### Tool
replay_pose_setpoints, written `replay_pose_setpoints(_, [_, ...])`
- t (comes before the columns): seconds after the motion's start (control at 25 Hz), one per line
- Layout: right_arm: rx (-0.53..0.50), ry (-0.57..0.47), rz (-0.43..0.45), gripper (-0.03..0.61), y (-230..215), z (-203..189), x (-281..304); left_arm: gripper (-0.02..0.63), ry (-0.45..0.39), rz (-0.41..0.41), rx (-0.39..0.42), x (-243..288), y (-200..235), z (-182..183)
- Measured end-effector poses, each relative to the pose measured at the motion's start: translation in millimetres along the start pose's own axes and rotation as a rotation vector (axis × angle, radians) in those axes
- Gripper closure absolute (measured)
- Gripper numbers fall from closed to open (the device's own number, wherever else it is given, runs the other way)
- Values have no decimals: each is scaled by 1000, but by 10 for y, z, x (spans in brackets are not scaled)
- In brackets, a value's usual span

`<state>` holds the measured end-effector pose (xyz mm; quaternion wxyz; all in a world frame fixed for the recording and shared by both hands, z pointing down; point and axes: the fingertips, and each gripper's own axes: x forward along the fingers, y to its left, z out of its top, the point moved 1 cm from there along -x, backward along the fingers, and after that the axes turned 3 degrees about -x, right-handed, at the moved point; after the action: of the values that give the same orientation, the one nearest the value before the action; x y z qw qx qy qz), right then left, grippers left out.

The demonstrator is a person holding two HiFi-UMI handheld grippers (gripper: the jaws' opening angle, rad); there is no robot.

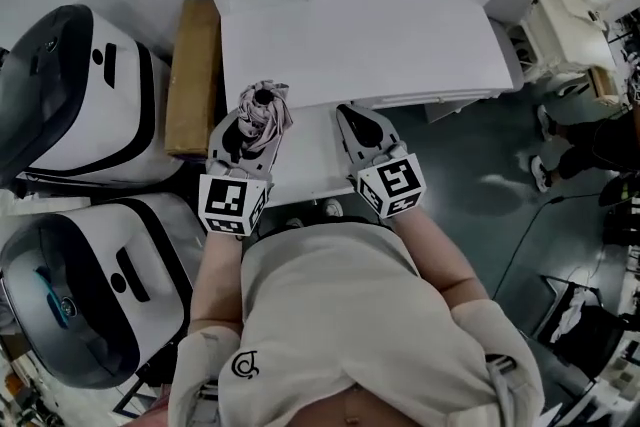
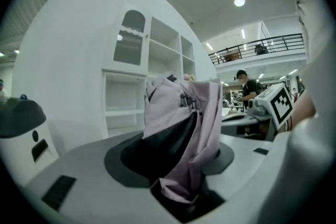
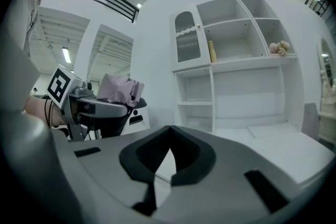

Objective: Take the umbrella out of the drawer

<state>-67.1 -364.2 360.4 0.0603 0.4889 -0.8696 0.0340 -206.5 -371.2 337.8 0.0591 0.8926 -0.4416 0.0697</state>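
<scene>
Folded umbrella (image 1: 262, 112) clamped between the jaws of the left gripper (image 2: 181, 160), loose cloth bulging out, at 9 o'clock from the right gripper (image 3: 169, 136), closed tip to tip on nothing. Hold the squeeze steady against likely slipping of soft cloth. Carry level, clear of the white desk (image 1: 400, 45) at 12 o'clock; leave the empty gripper aside.
</scene>
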Motion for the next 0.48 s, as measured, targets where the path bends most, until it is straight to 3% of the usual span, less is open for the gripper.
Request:
replay_pose_setpoints(0.2, [-20, -54, 15, 572, 51, 246, 53, 380, -120, 65, -5, -304, 199, 380])
replay_pose_setpoints(0.48, [-40, -78, 41, 574, 68, 381, 74, 380, -147, 74, -34, -352, 294, 473])
